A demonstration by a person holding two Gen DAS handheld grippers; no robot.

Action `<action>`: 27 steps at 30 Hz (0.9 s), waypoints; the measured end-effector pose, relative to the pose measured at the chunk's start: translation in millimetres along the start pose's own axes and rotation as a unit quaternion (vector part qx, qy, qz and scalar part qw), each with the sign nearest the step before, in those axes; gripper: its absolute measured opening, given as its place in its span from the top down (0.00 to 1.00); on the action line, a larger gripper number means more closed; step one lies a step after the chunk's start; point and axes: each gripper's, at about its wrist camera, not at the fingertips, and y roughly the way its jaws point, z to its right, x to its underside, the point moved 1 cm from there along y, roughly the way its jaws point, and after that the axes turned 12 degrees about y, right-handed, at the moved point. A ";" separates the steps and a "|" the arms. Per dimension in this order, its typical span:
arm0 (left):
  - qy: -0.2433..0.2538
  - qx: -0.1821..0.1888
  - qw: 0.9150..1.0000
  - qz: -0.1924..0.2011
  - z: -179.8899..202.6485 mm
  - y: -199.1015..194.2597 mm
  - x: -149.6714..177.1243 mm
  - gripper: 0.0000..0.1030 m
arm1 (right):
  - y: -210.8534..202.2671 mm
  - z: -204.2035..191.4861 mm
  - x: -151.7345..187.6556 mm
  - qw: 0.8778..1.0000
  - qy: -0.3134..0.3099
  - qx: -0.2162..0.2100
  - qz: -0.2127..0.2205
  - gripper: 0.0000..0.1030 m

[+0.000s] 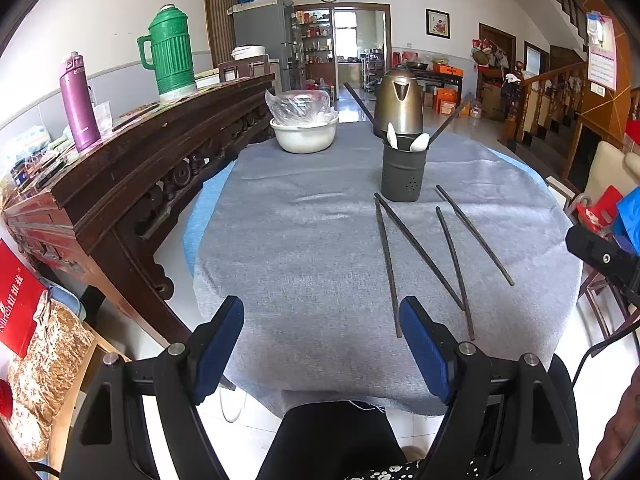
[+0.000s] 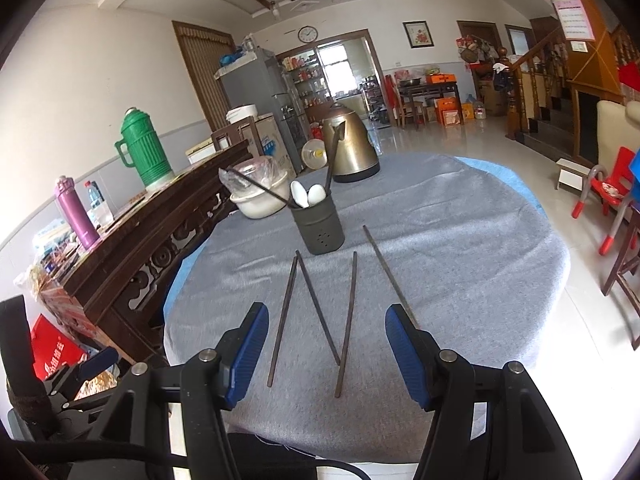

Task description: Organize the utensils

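PROGRESS: partly done, you have two white spoons and two dark chopsticks standing in the dark perforated metal holder; four dark chopsticks lie loose on the grey-clothed round worktop | ROOM: carved wooden sideboard crowds your left, right side open | TONGS: left tongs and right tongs both spread wide, holding nothing.
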 end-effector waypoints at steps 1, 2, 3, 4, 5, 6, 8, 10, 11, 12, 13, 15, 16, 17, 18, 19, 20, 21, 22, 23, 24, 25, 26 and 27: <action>-0.001 0.001 1.000 0.000 -0.4 0.5 0.1 0.22 | 1.0 -0.6 0.4 1.000 0.001 -0.002 -0.003 0.37; -0.002 0.002 1.000 -0.001 -1.0 1.3 0.3 0.22 | 2.4 -0.2 0.8 1.000 0.003 -0.006 -0.007 0.37; -0.004 0.004 1.000 -0.001 -1.7 2.3 0.5 0.22 | 3.2 -0.8 1.0 1.000 0.004 -0.007 -0.009 0.37; -0.006 0.005 1.000 -0.002 -2.1 2.9 0.7 0.22 | 4.1 -1.1 1.0 1.000 0.004 -0.007 -0.010 0.37; -0.008 0.006 1.000 -0.002 -2.9 3.8 0.6 0.22 | 5.1 -0.4 1.0 1.000 0.004 -0.006 -0.011 0.37; -0.009 0.007 1.000 -0.003 -3.6 4.7 0.8 0.22 | 6.4 0.9 0.7 1.000 0.006 -0.005 -0.012 0.37; -0.011 0.010 1.000 -0.003 -4.7 5.9 1.5 0.22 | 9.7 5.4 -0.6 1.000 0.018 -0.008 -0.019 0.37; -0.014 0.012 1.000 -0.003 -5.5 6.2 2.2 0.22 | 13.4 9.9 -1.8 0.999 0.031 -0.010 -0.026 0.37; -0.015 0.013 1.000 -0.004 -6.4 6.6 2.7 0.22 | 15.4 12.6 -2.4 0.999 0.038 -0.009 -0.030 0.37; -0.017 0.013 1.000 -0.004 -7.1 6.9 3.1 0.22 | 17.3 15.0 -2.8 0.998 0.043 -0.009 -0.033 0.37; -0.018 0.013 1.000 -0.004 -7.6 7.1 3.3 0.22 | 18.9 16.9 -2.9 0.998 0.047 -0.009 -0.036 0.37; -0.020 0.014 1.000 -0.003 -8.2 7.3 4.1 0.22 | 21.3 19.0 -2.6 0.998 0.053 -0.009 -0.041 0.37; -0.020 0.015 1.000 -0.003 -8.2 7.4 4.3 0.22 | 22.9 19.9 -2.3 0.997 0.055 -0.011 -0.045 0.37; -0.020 0.015 1.000 -0.003 -8.7 7.7 4.3 0.22 | 24.3 20.1 -2.0 0.997 0.056 -0.011 -0.047 0.37; -0.020 0.016 1.000 -0.003 -8.7 8.0 4.3 0.22 | 25.7 19.9 -1.4 0.997 0.056 -0.011 -0.048 0.37; -0.020 0.016 1.000 -0.003 -8.7 8.1 4.4 0.22 | 26.6 19.5 -0.7 0.997 0.055 -0.011 -0.049 0.37; -0.020 0.016 1.000 -0.004 -8.4 8.3 4.4 0.22 | 27.7 19.0 0.1 0.997 0.054 -0.010 -0.051 0.37; -0.020 0.017 1.000 -0.004 -8.1 8.3 4.3 0.22 | 28.7 18.6 0.9 0.997 0.053 -0.010 -0.052 0.37; -0.020 0.017 1.000 -0.004 -8.0 8.3 4.4 0.22 | 29.5 18.6 1.7 0.997 0.054 -0.011 -0.054 0.37; -0.019 0.017 1.000 -0.004 -7.7 8.3 4.3 0.22 | 30.5 18.7 2.3 0.997 0.054 -0.011 -0.056 0.37; -0.019 0.018 1.000 -0.003 -7.5 8.2 4.6 0.22 | 31.0 18.7 3.0 0.997 0.055 -0.011 -0.058 0.37; -0.018 0.018 1.000 -0.003 -7.2 8.3 4.5 0.22 | 31.6 19.4 3.4 0.997 0.056 -0.011 -0.059 0.37; -0.018 0.018 1.000 -0.003 -6.8 8.3 4.7 0.22 | 32.3 19.7 3.7 0.997 0.056 -0.011 -0.060 0.37; -0.017 0.019 1.000 -0.004 -6.5 9.1 4.8 0.22 | 33.1 19.9 4.0 0.996 0.057 -0.010 -0.061 0.37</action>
